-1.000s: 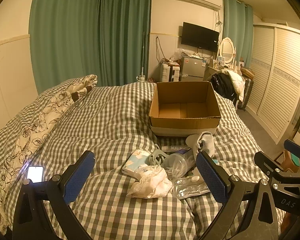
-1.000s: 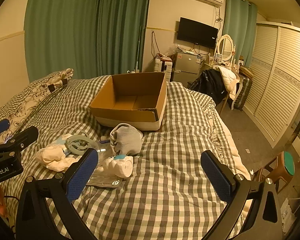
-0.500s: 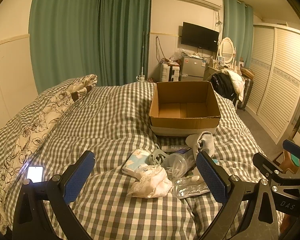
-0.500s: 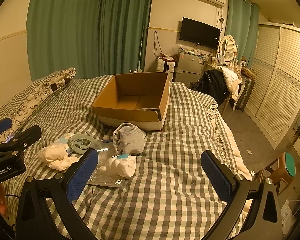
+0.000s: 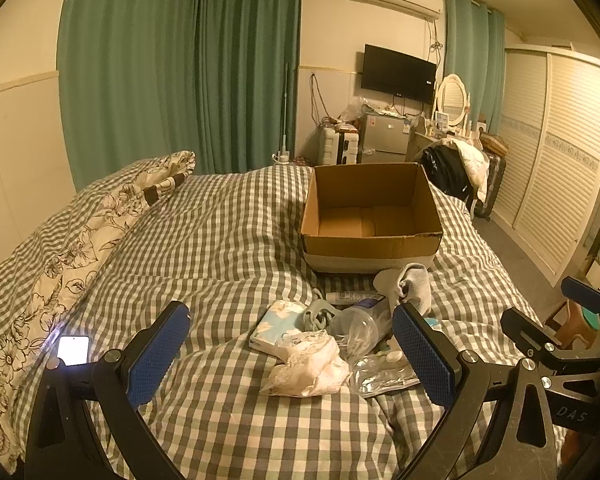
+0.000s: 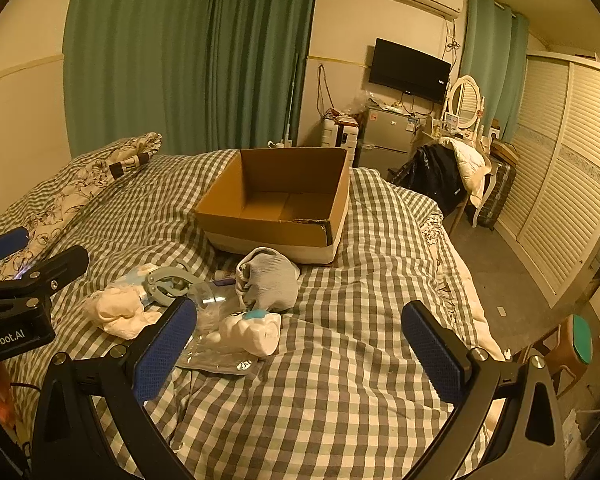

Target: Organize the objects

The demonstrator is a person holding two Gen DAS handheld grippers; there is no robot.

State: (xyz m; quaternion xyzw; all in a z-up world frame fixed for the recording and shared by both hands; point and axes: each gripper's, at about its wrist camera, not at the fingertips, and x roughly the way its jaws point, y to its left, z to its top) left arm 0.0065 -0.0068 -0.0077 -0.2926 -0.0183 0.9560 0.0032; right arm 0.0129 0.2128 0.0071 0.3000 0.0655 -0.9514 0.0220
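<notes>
An open, empty cardboard box (image 5: 370,216) (image 6: 276,208) stands on the checked bed. In front of it lies a heap: a grey sock bundle (image 5: 410,284) (image 6: 268,280), a cream lace cloth (image 5: 308,364) (image 6: 118,312), a blue-white tissue pack (image 5: 276,322), a clear plastic cup (image 5: 358,326), a flat clear packet (image 5: 384,372) (image 6: 216,358), a grey round clip (image 6: 168,284) and a white roll with a teal top (image 6: 252,330). My left gripper (image 5: 290,354) is open above the heap. My right gripper (image 6: 300,350) is open and empty, right of the heap.
A lit phone (image 5: 73,351) lies at the left by a floral pillow (image 5: 84,236). The bed's right edge drops to the floor by louvred wardrobe doors (image 6: 560,184). A chair with clothes (image 6: 448,176) and a stool (image 6: 572,344) stand to the right.
The right wrist view has shifted slightly, with the box and heap now a little further right in it. The left gripper has barely moved. Both grippers stay open.
</notes>
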